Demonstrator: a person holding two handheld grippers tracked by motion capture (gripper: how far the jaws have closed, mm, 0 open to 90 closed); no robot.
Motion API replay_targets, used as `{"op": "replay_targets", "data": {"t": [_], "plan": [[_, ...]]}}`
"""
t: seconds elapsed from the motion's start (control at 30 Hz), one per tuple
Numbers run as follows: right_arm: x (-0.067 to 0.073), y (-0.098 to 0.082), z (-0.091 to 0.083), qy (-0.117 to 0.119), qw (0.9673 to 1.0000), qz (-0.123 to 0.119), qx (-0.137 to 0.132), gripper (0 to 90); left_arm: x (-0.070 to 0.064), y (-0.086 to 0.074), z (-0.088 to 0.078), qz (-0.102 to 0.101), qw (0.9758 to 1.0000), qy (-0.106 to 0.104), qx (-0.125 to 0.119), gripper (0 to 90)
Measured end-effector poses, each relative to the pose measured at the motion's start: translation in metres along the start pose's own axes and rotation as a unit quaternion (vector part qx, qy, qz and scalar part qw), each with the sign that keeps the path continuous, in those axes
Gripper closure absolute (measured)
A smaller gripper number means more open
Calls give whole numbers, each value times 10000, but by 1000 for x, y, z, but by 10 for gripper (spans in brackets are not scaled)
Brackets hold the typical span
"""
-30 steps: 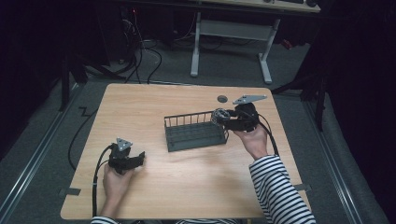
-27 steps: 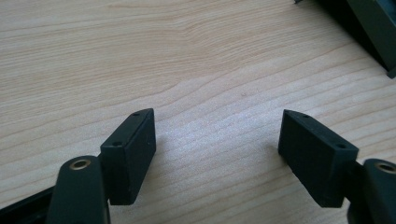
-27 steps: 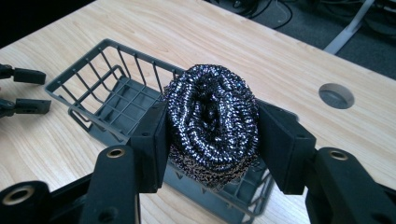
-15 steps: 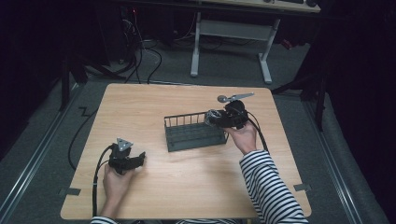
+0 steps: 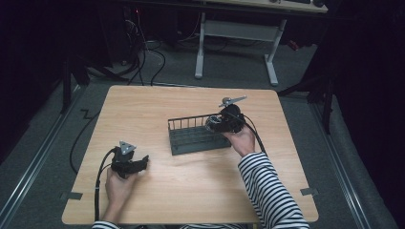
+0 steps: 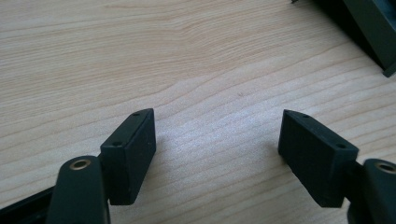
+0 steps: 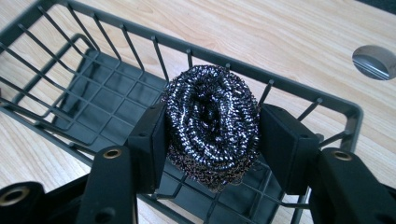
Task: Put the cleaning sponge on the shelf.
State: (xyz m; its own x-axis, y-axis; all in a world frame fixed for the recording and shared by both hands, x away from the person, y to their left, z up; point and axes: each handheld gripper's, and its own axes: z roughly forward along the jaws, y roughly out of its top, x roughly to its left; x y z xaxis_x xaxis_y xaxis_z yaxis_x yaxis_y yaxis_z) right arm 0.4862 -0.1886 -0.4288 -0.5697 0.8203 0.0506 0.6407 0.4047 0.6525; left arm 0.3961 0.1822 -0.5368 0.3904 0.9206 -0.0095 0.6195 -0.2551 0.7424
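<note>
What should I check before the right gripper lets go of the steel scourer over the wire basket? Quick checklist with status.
1. Grip: right gripper has both jaws pressed on the steel wool scourer, holding it between them. ok.
2. Position: the scourer sits above the wire basket, inside its far rim in the right gripper view. ok.
3. Landing spot: the basket floor under and beside the scourer looks bare. ok.
4. Height above the basket floor: cannot tell.
5. Left gripper: open, over bare tabletop, apart from the basket. ok.
6. Right gripper's cable trails back along the hand, outside the basket. ok.
</note>
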Motion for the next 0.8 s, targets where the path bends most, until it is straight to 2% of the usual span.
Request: {"op": "replay_targets", "data": {"t": [0.3,0.37,0.6,0.8], "plan": [[4,2,7,-14,9999,-15,130,434,0,0,0,-1,10000,4,-3,281],[5,2,10,-42,9998,-112,177,431,0,0,0,-1,10000,4,-2,280],[3,1,13,5,9996,8,274,431,0,0,0,2,10000,-2,3,281],[1,0,14,19,9994,25,339,348,0,0,0,3,10000,-3,3,280]]}}
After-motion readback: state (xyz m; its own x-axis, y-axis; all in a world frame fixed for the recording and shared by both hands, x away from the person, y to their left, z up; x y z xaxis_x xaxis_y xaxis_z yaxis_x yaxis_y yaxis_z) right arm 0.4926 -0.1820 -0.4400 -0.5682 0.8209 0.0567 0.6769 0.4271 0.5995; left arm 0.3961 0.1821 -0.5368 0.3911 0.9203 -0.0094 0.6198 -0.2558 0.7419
